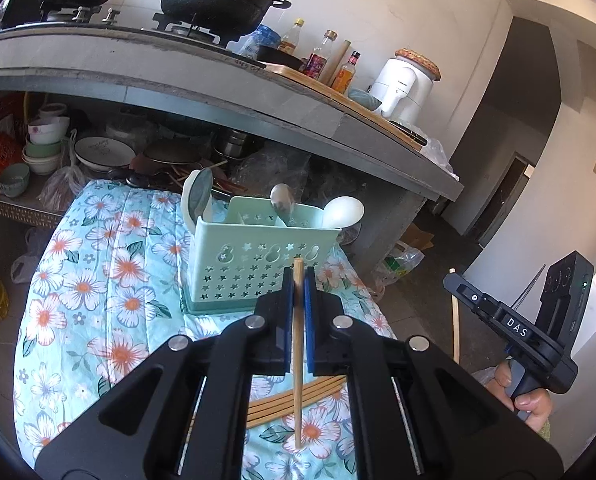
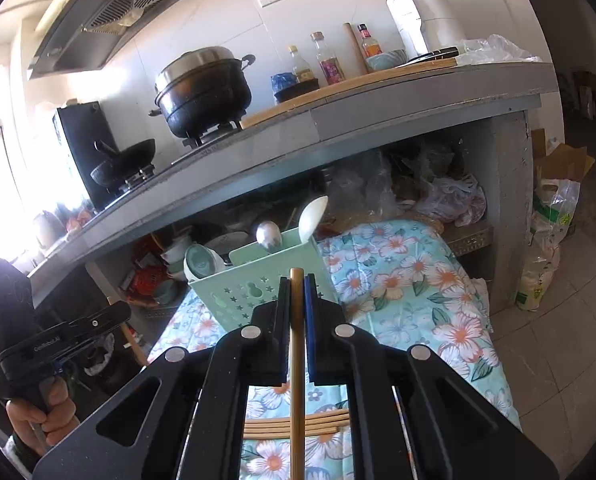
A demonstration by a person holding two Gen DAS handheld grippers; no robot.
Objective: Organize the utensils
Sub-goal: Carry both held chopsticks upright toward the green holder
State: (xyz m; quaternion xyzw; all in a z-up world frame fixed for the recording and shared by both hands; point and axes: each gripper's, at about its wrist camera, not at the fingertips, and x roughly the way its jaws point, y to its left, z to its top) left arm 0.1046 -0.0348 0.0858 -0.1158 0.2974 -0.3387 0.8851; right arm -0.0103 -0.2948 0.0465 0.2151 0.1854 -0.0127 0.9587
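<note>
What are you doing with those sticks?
A person holds a pair of tongs in each hand. The left tongs and the right tongs are each shut on one wooden chopstick. Ahead stands a green utensil holder with spoons in it. More chopsticks lie on the flowery cloth.

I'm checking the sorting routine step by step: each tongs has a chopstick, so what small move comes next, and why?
Probably carry the left tongs forward over the green caddy and lower its chopstick into a free compartment. Both tongs are shut on a chopstick, the caddy stands just ahead, and spoons already fill some slots.
</note>
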